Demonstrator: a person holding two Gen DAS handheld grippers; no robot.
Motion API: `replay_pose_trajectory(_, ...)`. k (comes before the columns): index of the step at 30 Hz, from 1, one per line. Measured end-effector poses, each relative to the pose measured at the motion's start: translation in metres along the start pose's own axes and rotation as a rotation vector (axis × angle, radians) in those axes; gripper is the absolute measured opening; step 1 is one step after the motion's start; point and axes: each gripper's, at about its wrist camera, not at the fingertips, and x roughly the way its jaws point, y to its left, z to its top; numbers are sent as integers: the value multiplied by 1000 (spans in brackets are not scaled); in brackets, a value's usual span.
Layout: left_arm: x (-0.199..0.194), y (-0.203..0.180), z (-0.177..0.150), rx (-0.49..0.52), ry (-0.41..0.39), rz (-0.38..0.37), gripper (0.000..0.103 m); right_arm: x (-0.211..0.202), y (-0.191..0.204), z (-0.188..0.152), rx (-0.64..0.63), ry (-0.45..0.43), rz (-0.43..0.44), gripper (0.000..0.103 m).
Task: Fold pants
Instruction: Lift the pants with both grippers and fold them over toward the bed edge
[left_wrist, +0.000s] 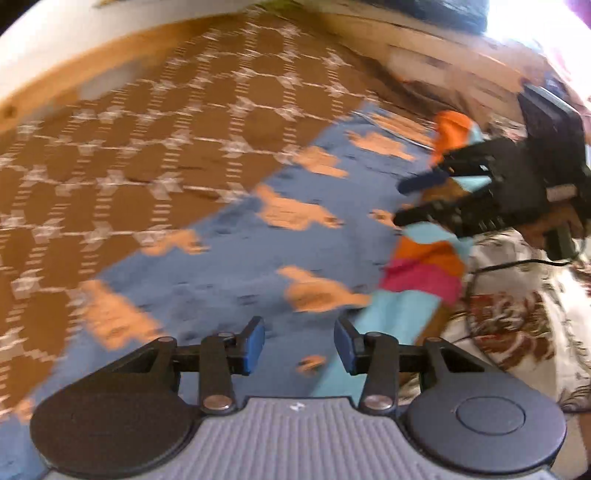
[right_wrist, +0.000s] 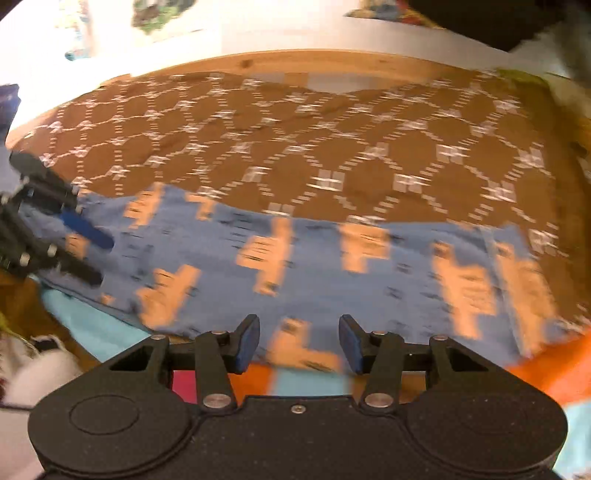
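While blue patterned pants (right_wrist: 314, 258) lie flat on the brown bedspread (right_wrist: 295, 140), your left tongs (left_wrist: 299, 345) and right tongs (right_wrist: 298, 343) hover apart at six o'clock.

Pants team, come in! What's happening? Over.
Left gripper and right gripper: jaws open, holding nothing. Blue pants flat on brown bedspread. Nothing in the way.

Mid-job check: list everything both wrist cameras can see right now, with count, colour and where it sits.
pants: one, blue with peach blocky print, spread flat across the brown cover.
cover: one, brown with white lattice pattern, under the pants.
striped cloth: one, turquoise, orange and pink, along the pants' near edge.
floral fabric: one, white and brown, beside the striped cloth.
left gripper: black with blue pads, open, over the pants.
right gripper: black with blue pads, open, over the pants' near edge.
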Motion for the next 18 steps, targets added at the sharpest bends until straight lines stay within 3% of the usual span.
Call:
replay_pose_trajectory(4, 25, -16, 3, 25, 36, 0, 48, -4, -33, -11, 77, -21, -39, 51)
replay_pose_trajectory(6, 35, -20, 2, 36, 75, 20, 32, -2, -43, -13, 109, -37, -46, 50)
replay_pose_trajectory(7, 40, -21, 2, 54, 102, 39, 8, 0, -46, -14, 111, -42, -53, 50)
replay_pose_trajectory(8, 42, -23, 2, 72, 116, 55, 3, 1, -48, -14, 109, -43, -66, 45)
replay_pose_trajectory(10, 37, -24, 0, 97, 123, 68, 1, 1, -51, -17, 100, -38, -96, 33)
replay_pose_trajectory(12, 31, -28, 1, 141, 145, 76, 1, 2, -54, -20, 85, -26, -148, 8)
replay_pose_trajectory(16, 34, -37, -2, 227, 201, 53, 1, 1, -72, -27, 167, -18, -166, 0)
replay_pose_trajectory(18, 36, -36, -4, 240, 201, 42, 1, -4, -78, -27, 199, -33, -166, 3)
